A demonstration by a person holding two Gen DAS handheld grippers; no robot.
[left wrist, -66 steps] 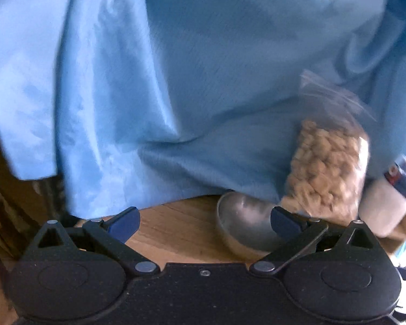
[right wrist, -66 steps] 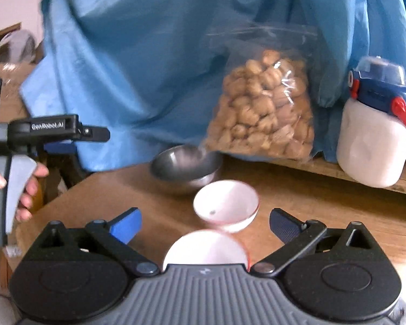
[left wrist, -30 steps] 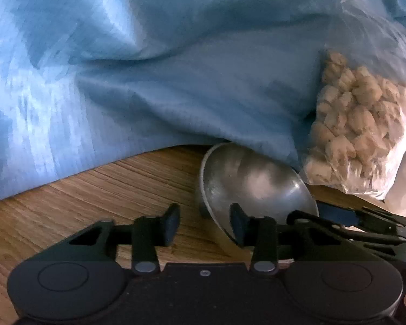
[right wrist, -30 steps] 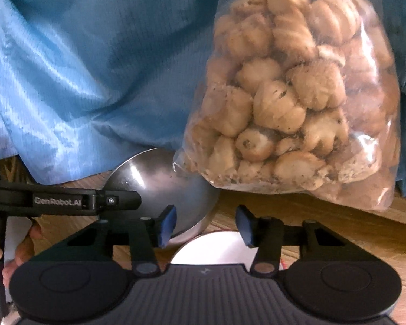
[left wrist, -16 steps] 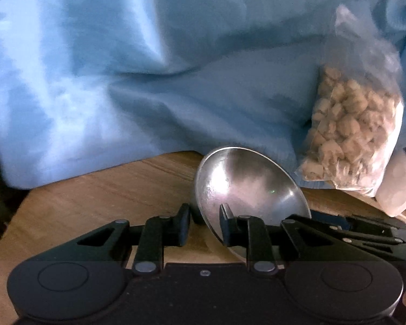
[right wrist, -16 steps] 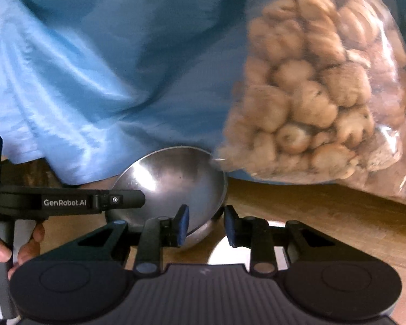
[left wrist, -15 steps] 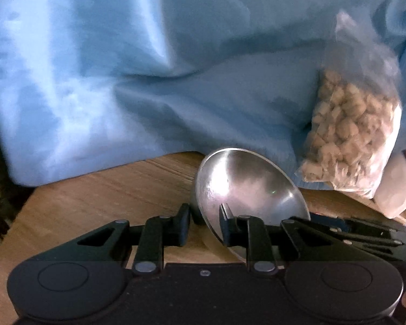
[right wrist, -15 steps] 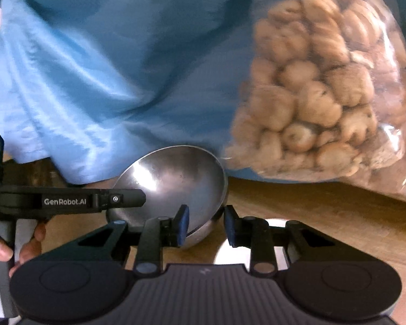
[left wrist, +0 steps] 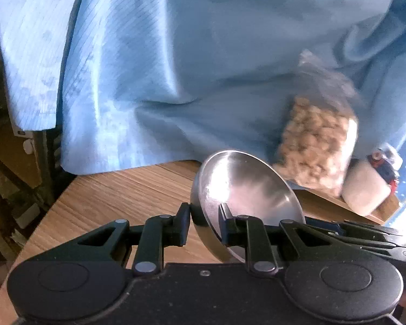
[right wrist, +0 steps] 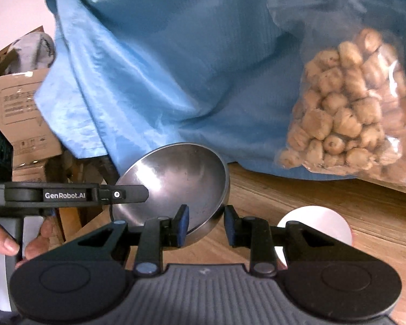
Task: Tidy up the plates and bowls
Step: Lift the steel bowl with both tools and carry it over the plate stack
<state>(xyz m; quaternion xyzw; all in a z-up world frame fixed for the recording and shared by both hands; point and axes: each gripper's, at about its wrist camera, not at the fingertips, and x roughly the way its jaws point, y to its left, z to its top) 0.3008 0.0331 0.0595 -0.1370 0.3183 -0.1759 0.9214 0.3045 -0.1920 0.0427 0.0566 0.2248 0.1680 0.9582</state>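
Steel bowl (left wrist: 246, 192) clamped by both grippers, clear of the table (left wrist: 116, 200).

The left gripper (left wrist: 203, 223) pinches the bowl's left rim: one pad outside the wall, one inside. The right gripper (right wrist: 205, 223) straddles the near-right rim, left pad on the inner wall; right-pad contact cannot be confirmed. The bowl tilts, its opening facing the right gripper. A white bowl (right wrist: 315, 224) sits on the table to the right of the right gripper. Progress is judged early: pickup done, placing or stacking not yet done. Against the earlier frames, both sets of jaws have just been closing from wide to narrow onto the rim, and the bowl, then resting on the table, is now raised and tipped.
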